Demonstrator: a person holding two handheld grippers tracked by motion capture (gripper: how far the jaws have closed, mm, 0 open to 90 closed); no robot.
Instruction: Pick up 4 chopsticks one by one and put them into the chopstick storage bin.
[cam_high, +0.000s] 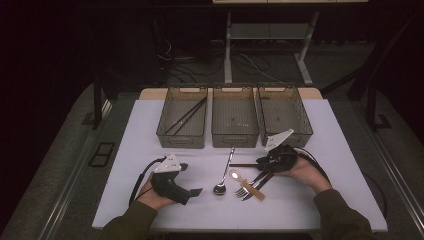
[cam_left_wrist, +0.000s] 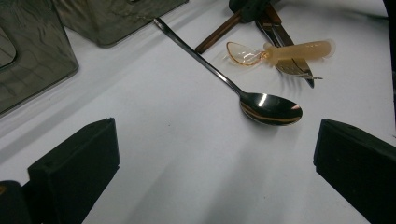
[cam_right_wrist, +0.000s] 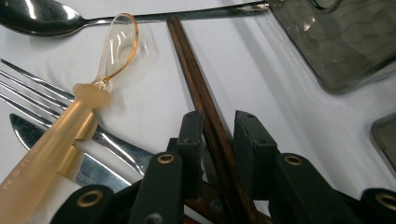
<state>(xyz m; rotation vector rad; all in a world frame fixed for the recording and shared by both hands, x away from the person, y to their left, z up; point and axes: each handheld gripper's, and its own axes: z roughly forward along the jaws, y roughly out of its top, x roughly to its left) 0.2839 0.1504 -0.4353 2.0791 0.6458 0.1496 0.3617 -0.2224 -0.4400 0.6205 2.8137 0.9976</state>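
The brown chopsticks (cam_right_wrist: 205, 116) lie flat on the white table (cam_high: 150, 130) toward its right half, in front of the three grey bins (cam_high: 234, 120), their free ends running toward the long steel spoon (cam_high: 223, 172). The right gripper (cam_right_wrist: 218, 128) straddles them with a jaw on each side; a sliver of gap shows at the right jaw, so the grip looks not quite seated, and I judge it best to finish the squeeze squarely before lifting, or one stick may roll out. Lift straight up and level: the amber plastic spoon (cam_right_wrist: 70, 130), fork (cam_right_wrist: 28, 79) and knife (cam_right_wrist: 88, 163) lie just beside the sticks and would drag along with any sideways pull. The leftmost bin (cam_high: 182, 117) already holds dark sticks, so it is the likely goal. The left gripper (cam_high: 192, 191) rests near the table's front left edge, jaws spread wide on nothing, well clear of the route.
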